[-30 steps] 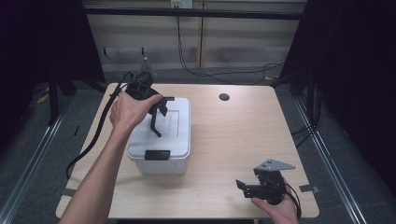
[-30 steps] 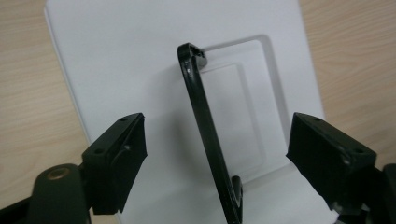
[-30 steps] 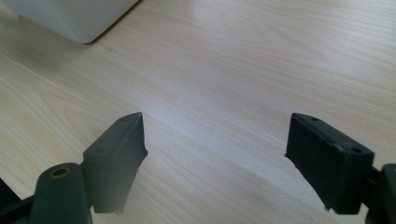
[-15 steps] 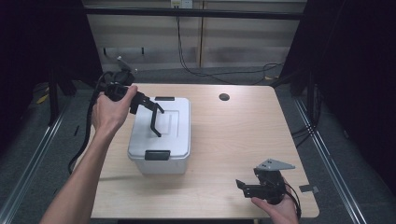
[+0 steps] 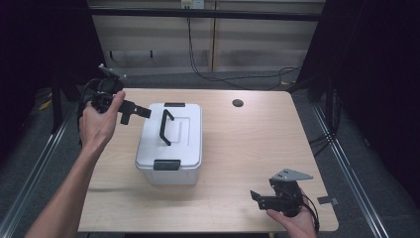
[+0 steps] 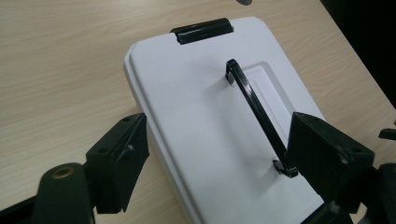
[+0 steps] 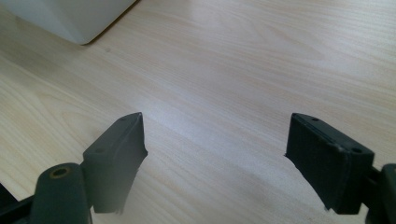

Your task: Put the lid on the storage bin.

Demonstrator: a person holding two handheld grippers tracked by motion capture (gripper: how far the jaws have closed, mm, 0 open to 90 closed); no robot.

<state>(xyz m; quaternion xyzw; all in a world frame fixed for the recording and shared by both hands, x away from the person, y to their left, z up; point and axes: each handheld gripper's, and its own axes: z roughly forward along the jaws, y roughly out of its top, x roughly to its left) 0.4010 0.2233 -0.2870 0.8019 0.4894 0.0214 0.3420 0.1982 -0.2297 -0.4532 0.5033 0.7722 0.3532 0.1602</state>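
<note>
A white lidded box (image 5: 171, 141) sits left of the table's middle, with a black handle (image 5: 166, 127) standing up on its lid and a black latch (image 5: 166, 164) on its near end. My left gripper (image 5: 133, 111) is held in the air just left of the box, open and empty. In the left gripper view the white box (image 6: 201, 126) and its black handle (image 6: 259, 116) lie between and beyond the spread jaws. My right gripper (image 5: 257, 198) rests low at the table's near right, open over bare wood, with nothing between its fingers (image 7: 116, 158).
The wooden table (image 5: 247, 144) has a round cable hole (image 5: 237, 103) at its far right. A corner of the white box (image 7: 70, 18) shows at the top left of the right gripper view. Cables hang behind the table. Dark floor surrounds it.
My left gripper has drawn back leftward off the box lid and away from the handle, which now stands free and upright. The right gripper has stayed put.
</note>
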